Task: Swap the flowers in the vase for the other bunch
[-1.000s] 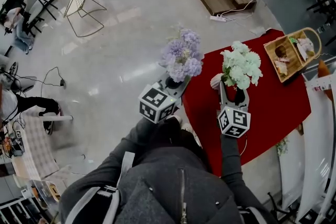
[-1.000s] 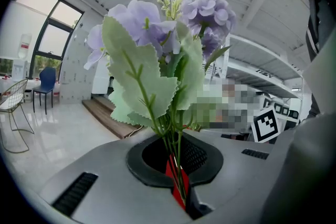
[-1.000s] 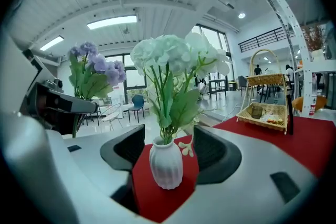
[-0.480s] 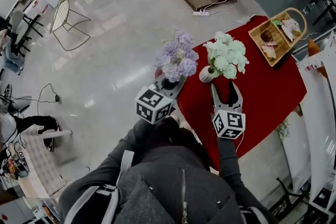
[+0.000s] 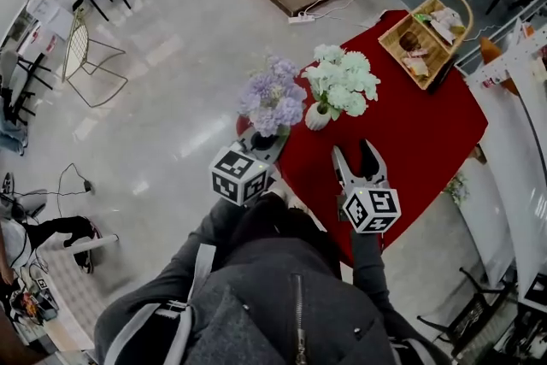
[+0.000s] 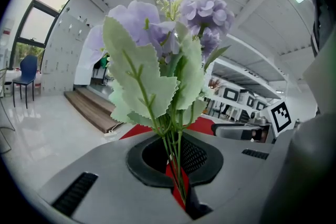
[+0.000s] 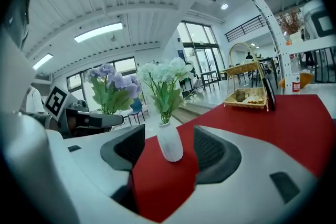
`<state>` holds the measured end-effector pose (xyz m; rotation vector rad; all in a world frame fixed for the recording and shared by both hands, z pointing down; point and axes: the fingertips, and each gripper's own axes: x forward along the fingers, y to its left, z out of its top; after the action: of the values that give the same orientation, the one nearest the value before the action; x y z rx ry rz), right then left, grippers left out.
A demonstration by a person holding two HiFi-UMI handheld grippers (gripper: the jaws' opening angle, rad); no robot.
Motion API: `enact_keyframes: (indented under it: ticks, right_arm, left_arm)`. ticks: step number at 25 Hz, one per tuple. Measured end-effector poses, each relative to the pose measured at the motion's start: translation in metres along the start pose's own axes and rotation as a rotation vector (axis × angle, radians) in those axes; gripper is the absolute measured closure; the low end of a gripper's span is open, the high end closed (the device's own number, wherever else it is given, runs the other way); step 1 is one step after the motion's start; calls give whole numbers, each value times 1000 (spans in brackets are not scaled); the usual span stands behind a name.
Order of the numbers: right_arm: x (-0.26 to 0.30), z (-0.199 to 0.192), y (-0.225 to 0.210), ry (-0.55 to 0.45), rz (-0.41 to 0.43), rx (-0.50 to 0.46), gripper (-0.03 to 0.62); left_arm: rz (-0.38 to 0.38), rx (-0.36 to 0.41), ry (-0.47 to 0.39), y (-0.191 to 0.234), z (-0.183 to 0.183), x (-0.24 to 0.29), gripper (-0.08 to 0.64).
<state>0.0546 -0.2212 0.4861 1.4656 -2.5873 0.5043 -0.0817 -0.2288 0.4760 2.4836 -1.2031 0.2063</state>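
- One table, red-topped: near edge hidden behind the right arm, right side crossed by a white frame.
- Two grippers, one per hand.
- Left gripper: clamped shut on the green stems of the purple bunch, as seen in the left gripper view; stem ends swallowed between the jaws, so cannot be made out.
- Right gripper: jaws spread wide with nothing gripped; pointed at the vase, which sits framed between the pads in the right gripper view but stands clear ahead of the tips.
- Two bunches, side by side and near each other.
- Purple bunch: upright in the left gripper, at the table's left corner.
- White bunch: in the vase, just right of the purple one.
- One wicker basket with a hoop handle, at the table's far corner, well apart from both grippers; contents too small to tell.
- One white vase: upright on the table, mouth hidden under blooms in the head view.
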Motion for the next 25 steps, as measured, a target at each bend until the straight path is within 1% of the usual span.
enact_keyframes:
  ticks: [4,6,9,10,11,12,13,17,19,25]
  right_arm:
    - [-16,8,2,-20,-5,83,347]
    - [-27,16,2,-44,-12,111,347]
    - [-41,30,8,-79,4,146,350]
    - [-45,36,10,-92,6,158,367]
    - [-49,42,12,-107,2,165,423]
    - [-53,47,13,-121,-4,166,511]
    - [-57,52,14,-133,-8,163,534]
    - [-63,63,18,-157,2,161,571]
    - [-63,64,20,-151,17,160,575]
    - [-60,53,26,-112,15,139,580]
  left_arm:
    - [-5,6,-9,-3,3,-1,554]
    - [-7,10,-18,-5,5,-1,554]
    - [-8,15,-26,-6,10,-3,554]
    - [-7,16,-28,-6,12,-3,554]
    - [-8,18,-29,-6,13,-4,554]
    - [-9,18,-31,-7,14,-5,554]
    - [-11,18,-32,-9,15,-5,554]
    - [-30,20,-50,-17,22,-6,554]
    - [-43,23,-58,-23,26,-6,554]
    - [-86,32,-76,-39,34,-16,554]
